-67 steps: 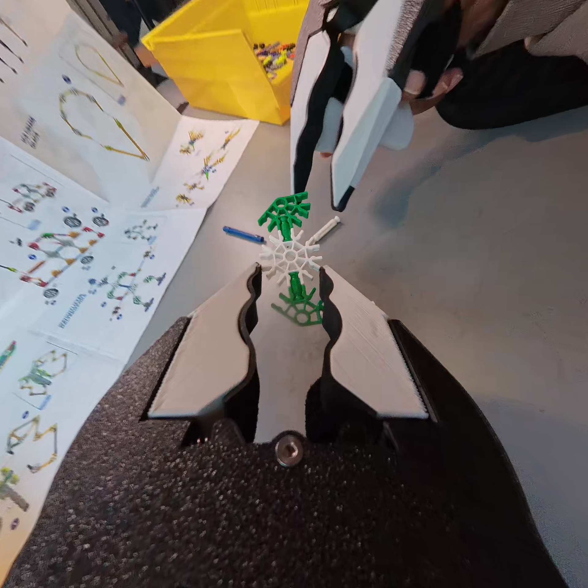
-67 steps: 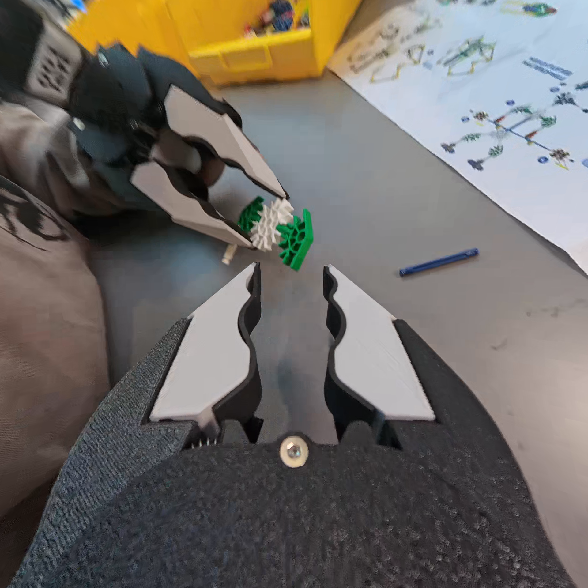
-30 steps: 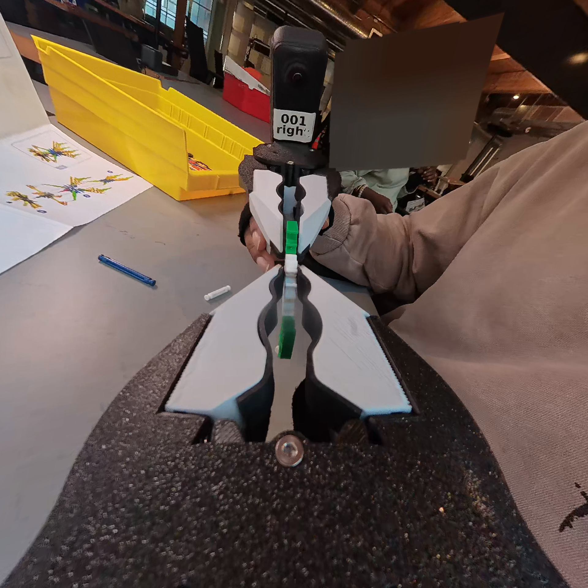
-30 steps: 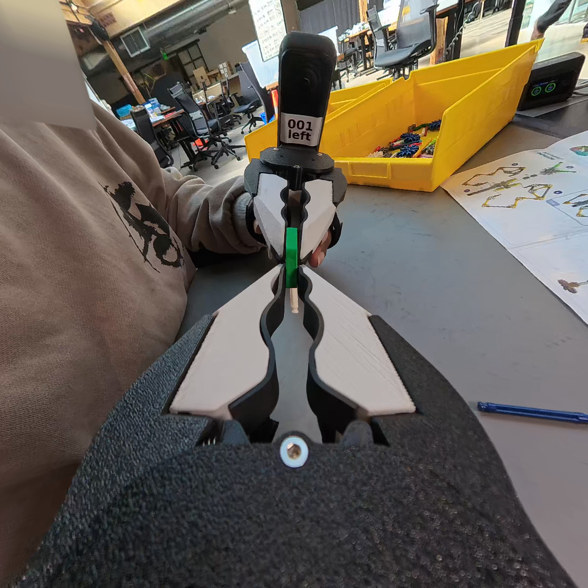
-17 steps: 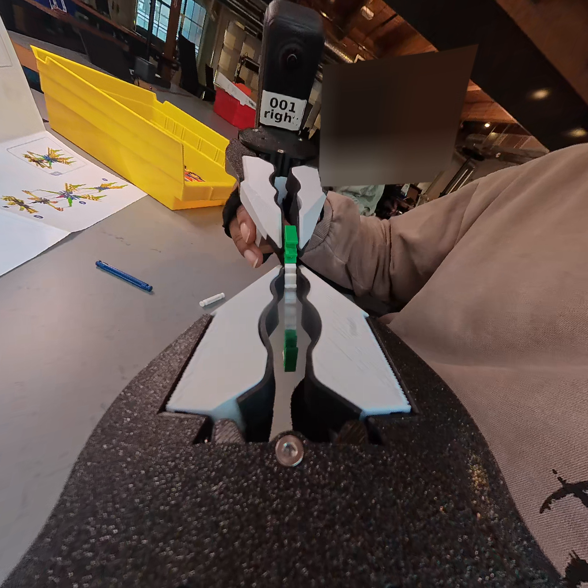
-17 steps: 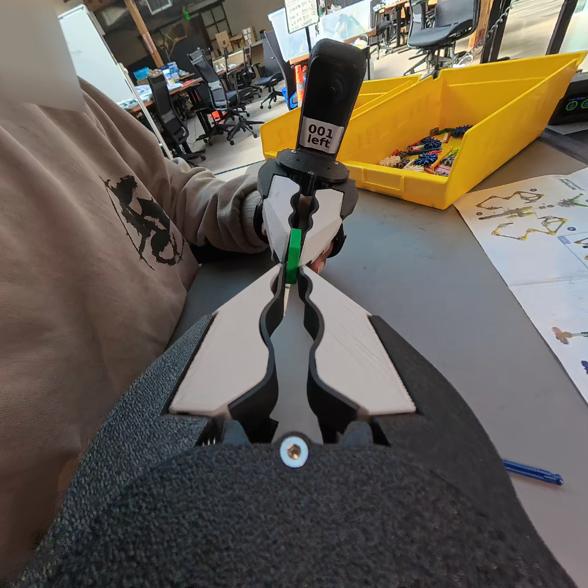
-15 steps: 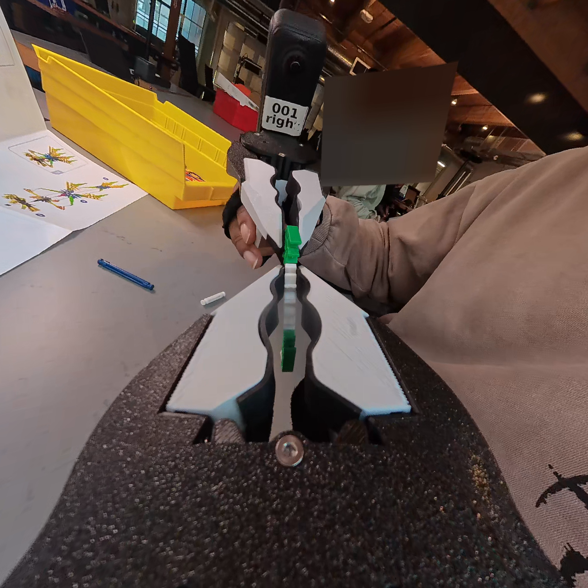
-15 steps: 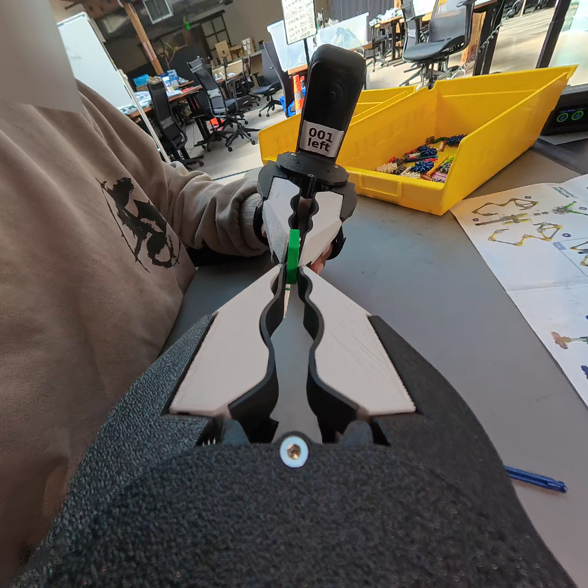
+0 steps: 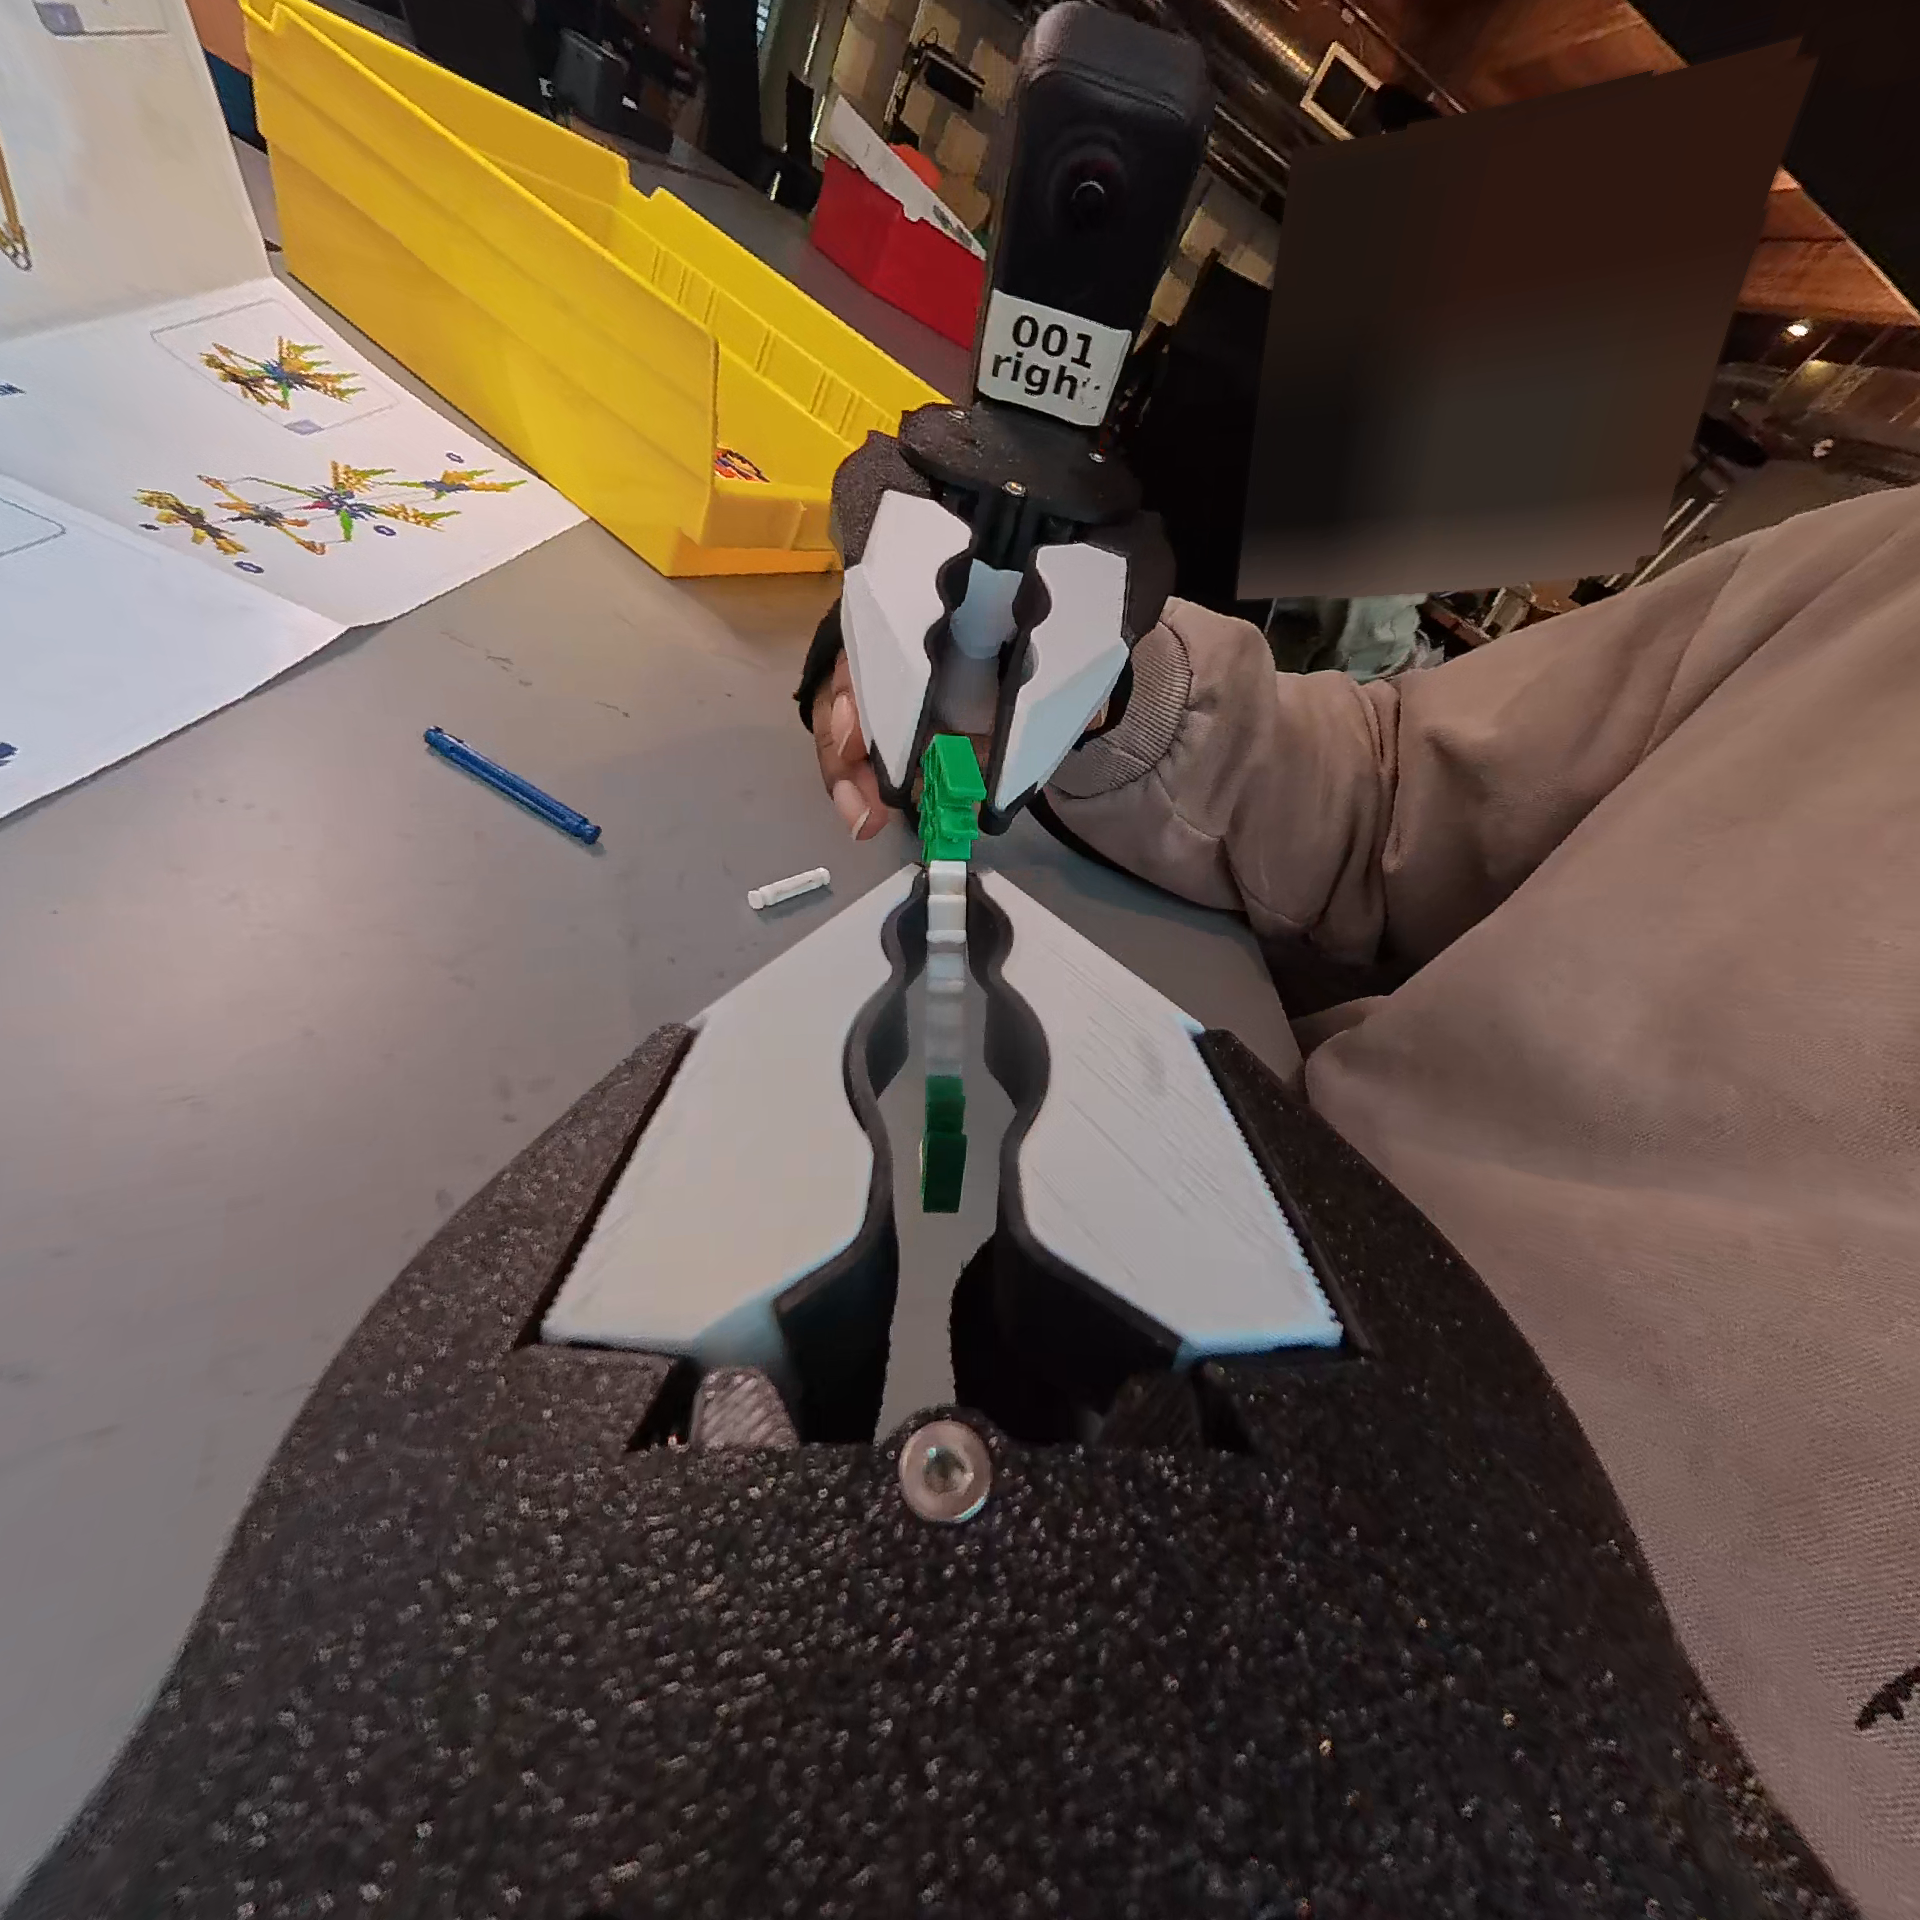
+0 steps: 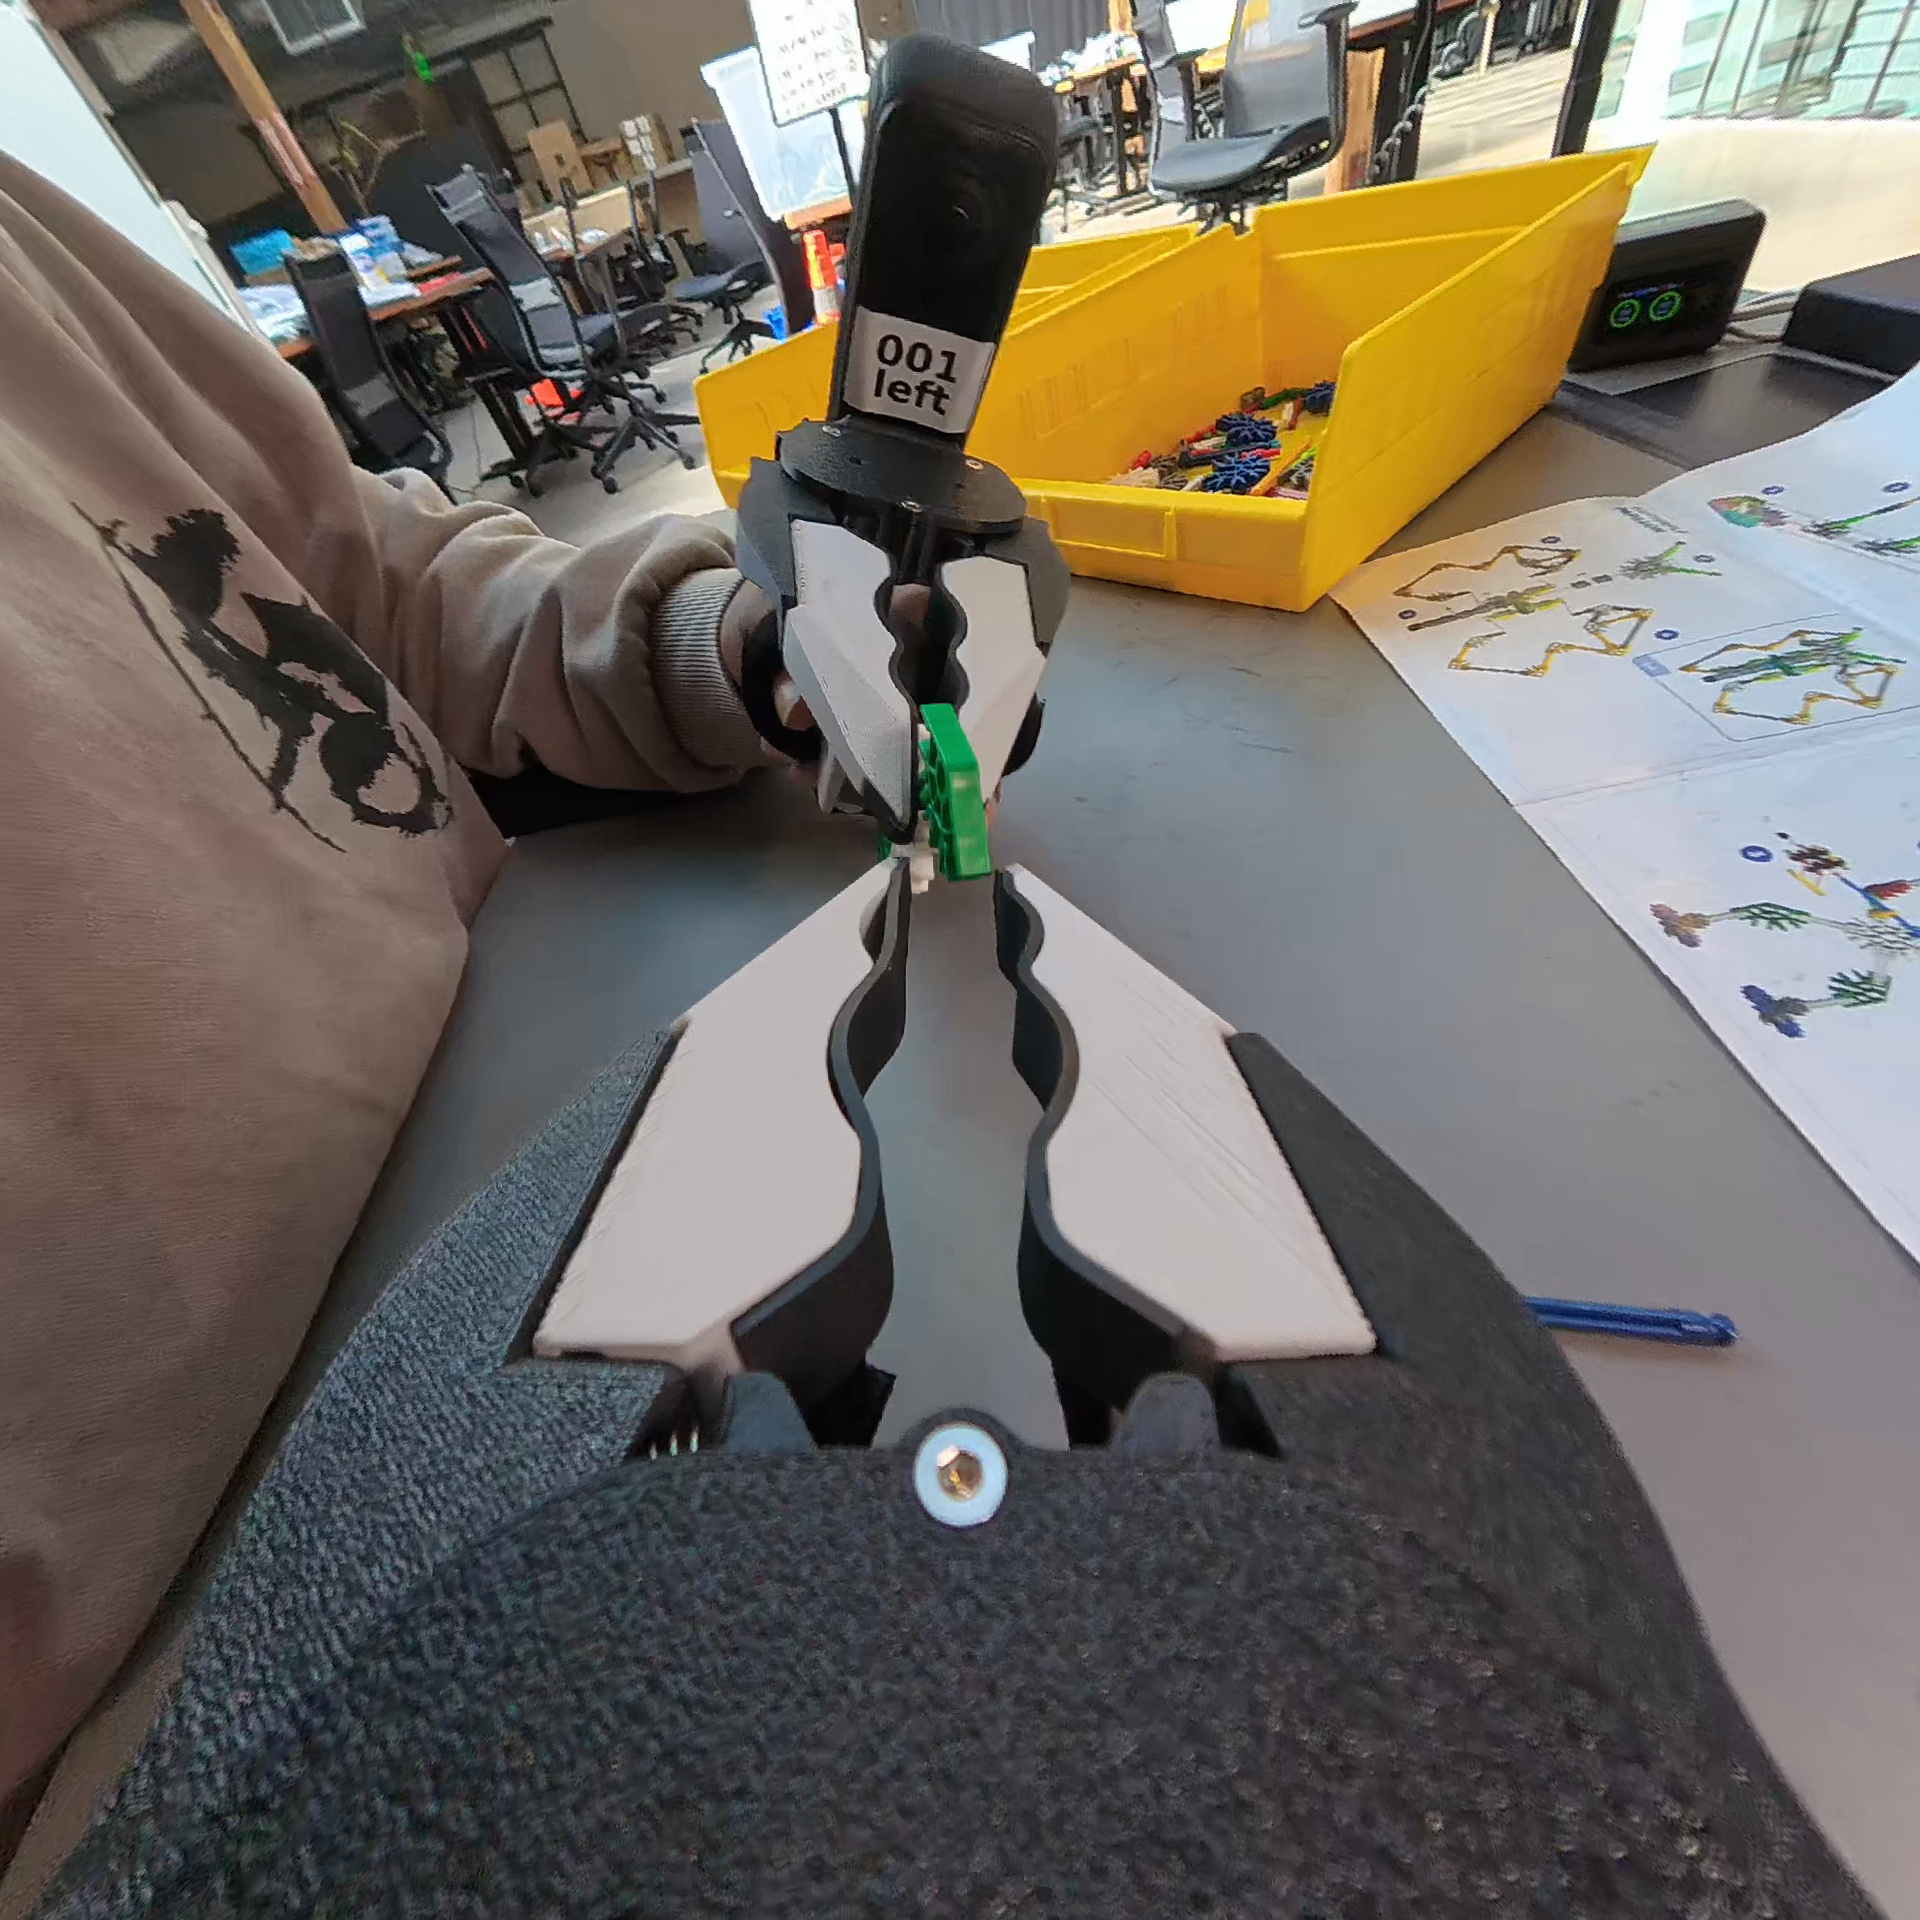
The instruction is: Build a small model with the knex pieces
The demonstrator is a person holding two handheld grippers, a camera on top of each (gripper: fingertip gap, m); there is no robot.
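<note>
Left gripper (image 9: 943, 883) pinches a green-and-white toy piece (image 9: 943, 997); right gripper (image 10: 945, 883) stands slightly parted at its far green end.
Bare grey table (image 9: 260, 987) lies left; yellow bin (image 10: 1403, 343) far off.

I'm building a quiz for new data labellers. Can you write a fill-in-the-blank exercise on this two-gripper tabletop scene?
1. The left hand-held gripper clamps a plastic connector assembly made of white and ___ pieces.
2. The open plastic bin holding small colourful parts is ___.
3. The thin plastic rod lying on the grey table is ___.

Missing words: green; yellow; blue.
</note>
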